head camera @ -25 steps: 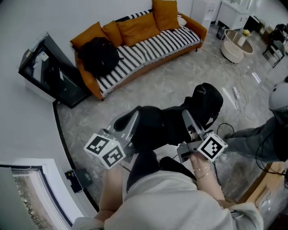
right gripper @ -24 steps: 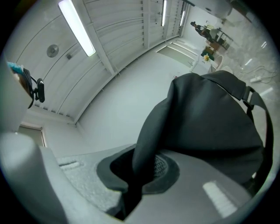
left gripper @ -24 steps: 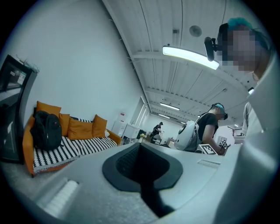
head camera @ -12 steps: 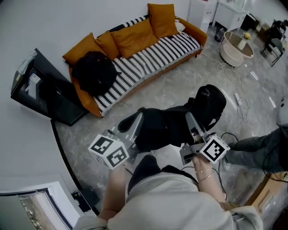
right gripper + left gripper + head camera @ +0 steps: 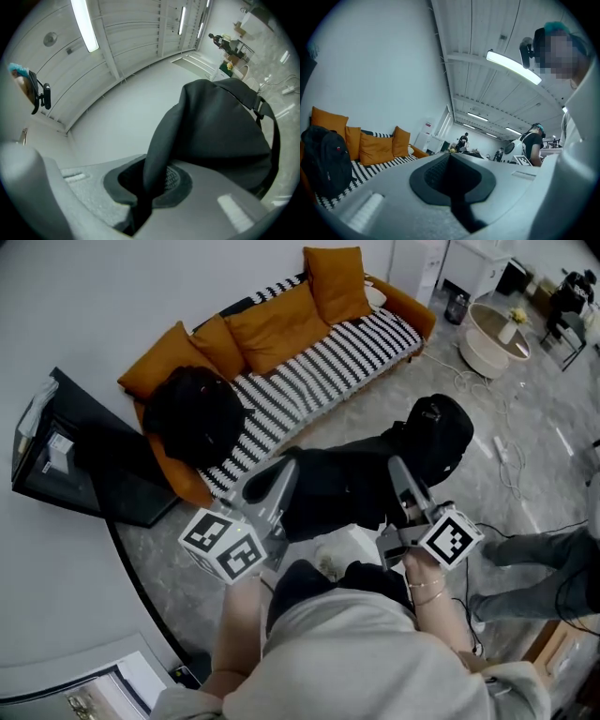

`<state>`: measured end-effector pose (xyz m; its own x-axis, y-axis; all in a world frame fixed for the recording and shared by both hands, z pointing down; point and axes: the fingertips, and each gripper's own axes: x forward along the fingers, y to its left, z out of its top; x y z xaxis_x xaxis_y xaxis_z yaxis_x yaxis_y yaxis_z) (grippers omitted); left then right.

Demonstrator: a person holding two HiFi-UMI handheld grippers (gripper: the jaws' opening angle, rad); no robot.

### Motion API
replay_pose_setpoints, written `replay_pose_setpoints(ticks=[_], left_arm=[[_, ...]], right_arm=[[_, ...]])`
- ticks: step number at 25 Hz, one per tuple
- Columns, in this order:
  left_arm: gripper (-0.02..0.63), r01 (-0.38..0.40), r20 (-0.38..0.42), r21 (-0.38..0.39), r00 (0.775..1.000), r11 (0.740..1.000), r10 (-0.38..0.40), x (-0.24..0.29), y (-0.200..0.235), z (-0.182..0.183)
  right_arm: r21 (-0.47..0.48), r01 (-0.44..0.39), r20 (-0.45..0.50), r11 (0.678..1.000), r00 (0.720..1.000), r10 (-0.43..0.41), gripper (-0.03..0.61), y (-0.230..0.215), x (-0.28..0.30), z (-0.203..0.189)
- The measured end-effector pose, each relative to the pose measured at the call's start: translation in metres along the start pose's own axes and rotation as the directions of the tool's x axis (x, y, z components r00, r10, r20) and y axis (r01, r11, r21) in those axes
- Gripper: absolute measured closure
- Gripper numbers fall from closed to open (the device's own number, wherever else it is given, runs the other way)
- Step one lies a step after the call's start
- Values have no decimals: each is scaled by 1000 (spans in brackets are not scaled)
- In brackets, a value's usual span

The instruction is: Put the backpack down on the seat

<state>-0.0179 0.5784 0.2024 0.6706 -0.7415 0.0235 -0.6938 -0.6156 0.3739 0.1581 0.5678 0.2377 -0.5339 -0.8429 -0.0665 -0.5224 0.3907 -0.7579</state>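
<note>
I carry a black backpack [image 5: 347,488] between both grippers over the grey floor, short of the sofa. My right gripper [image 5: 396,470] is shut on a fold of the backpack [image 5: 220,126], which rises out of the right gripper [image 5: 150,187] in its own view. My left gripper [image 5: 286,474] meets the bag's left end. In the left gripper view the left gripper [image 5: 452,180] is shut, with only darkness between the pads. The orange sofa has a black-and-white striped seat [image 5: 319,371].
A second black backpack [image 5: 192,413] sits at the sofa's left end, also the dark bag [image 5: 326,159]. Orange cushions [image 5: 272,320] line the backrest. A black case [image 5: 66,456] leans by the wall. A white round table [image 5: 492,329], floor cables [image 5: 502,446], and another person's leg [image 5: 534,559] lie right.
The sofa has drawn nearer and lower in the head view as I step toward it. Both grippers keep their hold and the backpack stays between them.
</note>
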Motion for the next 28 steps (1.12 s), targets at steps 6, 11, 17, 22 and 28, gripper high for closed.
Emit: replay_pose_setpoints(ticks=[6,11,17,22,28], left_arm=[[607,-4,-24,-26,1000,1000,3,19,44,2],[607,-19,-22,-35,1000,999,18,39,78,9],[607,-43,-15,-53,999,998,43,80,121,21],[607,-76,0,-48,997,996,76,132,158,41],[607,-119,15,-39,993,992,120,197,201,69]], right_arm=[[9,34,-22,999,999,-34,555,-17,42,-8],[6,34,-49,999,998,-33,554,-29,80,-7],[12,22,-76,1000,997,-21,554,-56,137,10],[8,5,-102,1000,995,-4,554,-84,197,44],[-7,-55,-139,998,989,53,554,-116,278,89]])
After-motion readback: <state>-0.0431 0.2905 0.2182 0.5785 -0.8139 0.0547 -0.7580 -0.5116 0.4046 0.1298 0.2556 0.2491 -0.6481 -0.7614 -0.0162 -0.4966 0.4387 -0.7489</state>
